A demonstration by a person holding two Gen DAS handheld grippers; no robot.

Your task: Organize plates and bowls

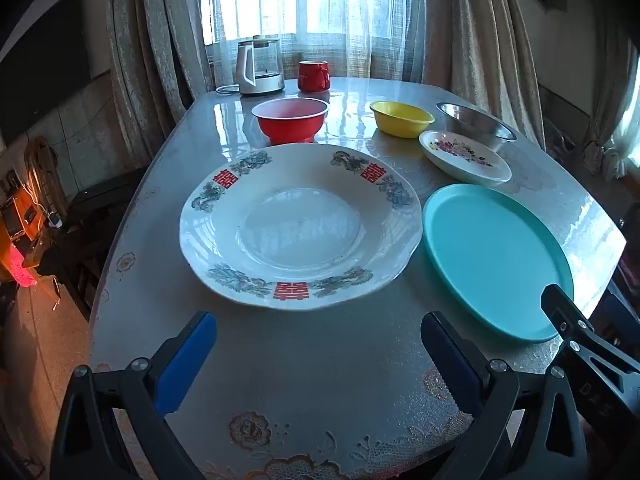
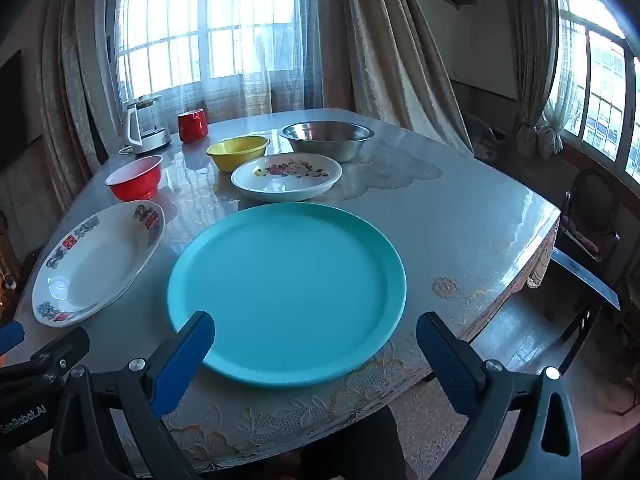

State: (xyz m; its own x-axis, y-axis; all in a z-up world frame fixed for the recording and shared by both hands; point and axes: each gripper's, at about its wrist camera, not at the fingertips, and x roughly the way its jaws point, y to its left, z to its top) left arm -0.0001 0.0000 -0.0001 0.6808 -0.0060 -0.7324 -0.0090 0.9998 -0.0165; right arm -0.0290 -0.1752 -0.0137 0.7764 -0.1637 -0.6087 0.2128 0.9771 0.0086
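step: pre-grasp, nothing stacked yet | L gripper (image 1: 318, 356) spread wide, empty, white plate (image 1: 300, 226) at 12 | R gripper (image 2: 314, 354) spread wide, empty, teal plate (image 2: 286, 296) at 12 | next: prob. pinch near rim, lift, stack | bench (image 2: 460, 216)

White electric kettle (image 1: 258, 66); red mug (image 1: 313, 75) beside it, lace-patterned table (image 1: 320, 380), curtained window (image 1: 296, 0)

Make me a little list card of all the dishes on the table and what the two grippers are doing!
plates: big white plate with red and green pattern; teal plate; small flowered plate
bowls: red bowl; yellow bowl; metal bowl
stacking: none, every dish sits apart on the table
other things: kettle and red mug at the far end
left gripper: open, empty, facing the big white plate
right gripper: open, empty, over the teal plate's near edge
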